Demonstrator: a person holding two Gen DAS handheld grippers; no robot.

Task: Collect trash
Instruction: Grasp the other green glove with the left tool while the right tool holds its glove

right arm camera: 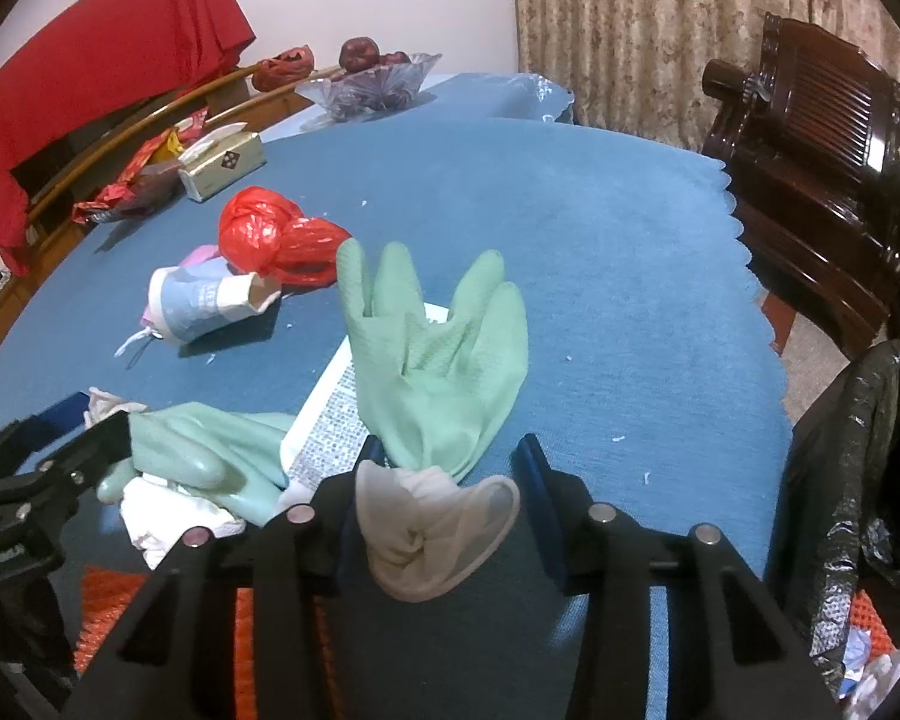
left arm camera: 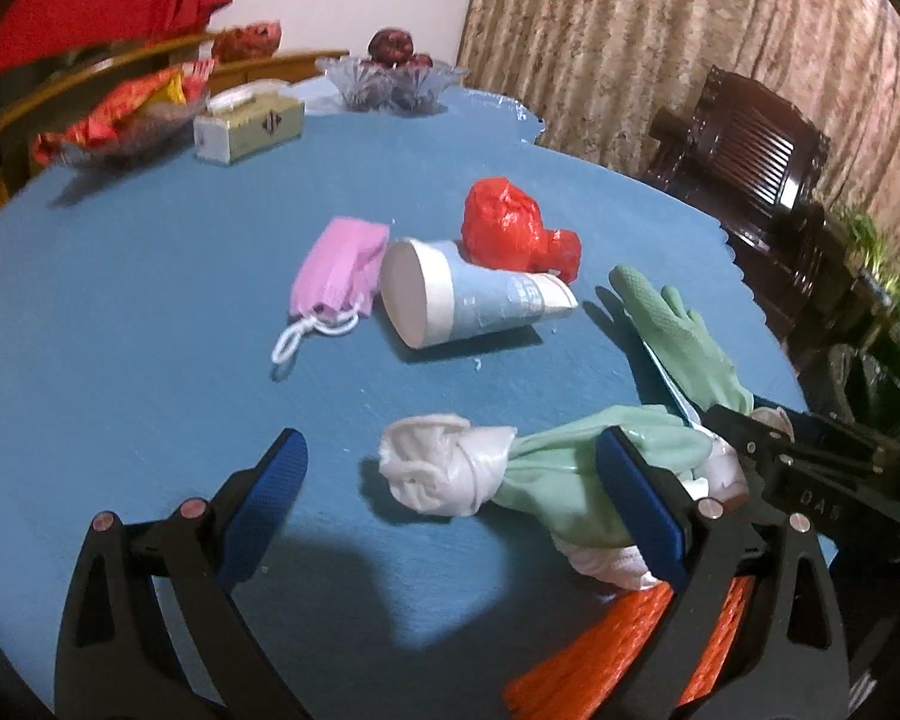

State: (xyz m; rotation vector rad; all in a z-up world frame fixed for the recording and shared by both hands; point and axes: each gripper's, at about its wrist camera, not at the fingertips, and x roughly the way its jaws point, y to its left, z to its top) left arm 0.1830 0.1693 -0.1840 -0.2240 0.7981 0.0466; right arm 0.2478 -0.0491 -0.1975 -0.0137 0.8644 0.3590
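Note:
On the blue table (left arm camera: 150,276) lie a pink face mask (left arm camera: 341,264), a paper cup (left arm camera: 468,294) on its side, a crumpled red plastic bag (left arm camera: 510,228) and two green rubber gloves. My left gripper (left arm camera: 456,480) is open around the cuff of the crumpled glove (left arm camera: 570,468) with its white lining (left arm camera: 444,468). My right gripper (right arm camera: 450,468) is open around the white cuff (right arm camera: 432,528) of the flat glove (right arm camera: 438,348), which lies on a white printed sheet (right arm camera: 336,414). The cup (right arm camera: 204,303) and red bag (right arm camera: 270,234) also show in the right wrist view.
A tissue box (left arm camera: 249,123), a snack dish (left arm camera: 120,120) and a glass fruit bowl (left arm camera: 390,81) stand at the far edge. A dark wooden chair (right arm camera: 810,150) is at the right. A black trash bag (right arm camera: 852,462) hangs by the table's right edge. Orange mesh (left arm camera: 606,648) lies below.

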